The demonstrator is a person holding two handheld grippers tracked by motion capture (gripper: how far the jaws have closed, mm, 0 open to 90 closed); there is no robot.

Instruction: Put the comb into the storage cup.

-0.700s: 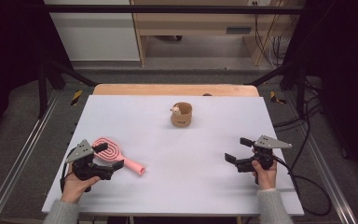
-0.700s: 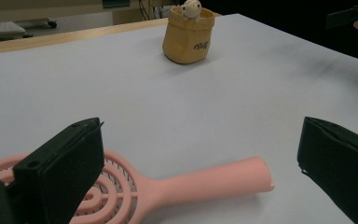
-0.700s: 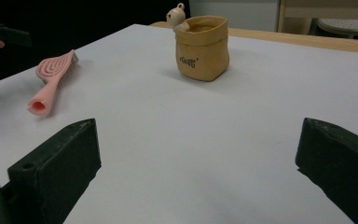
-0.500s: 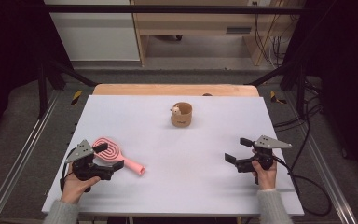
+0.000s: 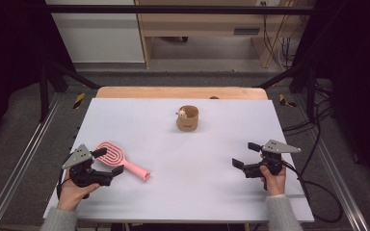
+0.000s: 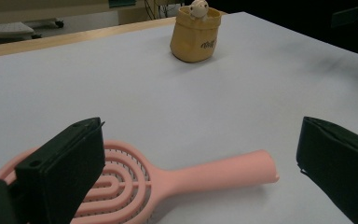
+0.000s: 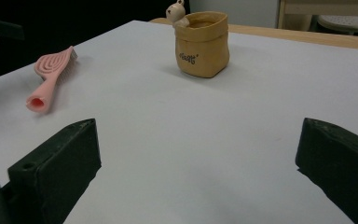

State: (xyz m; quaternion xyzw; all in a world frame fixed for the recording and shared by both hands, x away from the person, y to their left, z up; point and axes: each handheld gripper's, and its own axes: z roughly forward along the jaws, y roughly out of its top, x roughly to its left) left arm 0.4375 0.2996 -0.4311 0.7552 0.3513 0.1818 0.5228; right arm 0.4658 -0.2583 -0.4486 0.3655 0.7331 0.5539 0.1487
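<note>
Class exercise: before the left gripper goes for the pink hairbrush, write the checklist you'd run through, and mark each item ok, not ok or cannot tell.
1. Left gripper jaws open wide: ok.
2. Pink hairbrush lies flat on the table, between the open jaws, unheld: ok.
3. Handle free of other things: ok.
4. Right gripper open, empty, well away from the brush: ok.
5. Tan pot with its little figure stands upright, far from the brush: ok.
6. Brush's bristle side up or down: cannot tell.

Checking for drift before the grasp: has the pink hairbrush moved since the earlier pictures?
No. The pink hairbrush lies at the same spot near the table's front-left edge, handle pointing toward the middle, just as far from the tan pouch as before.
</note>
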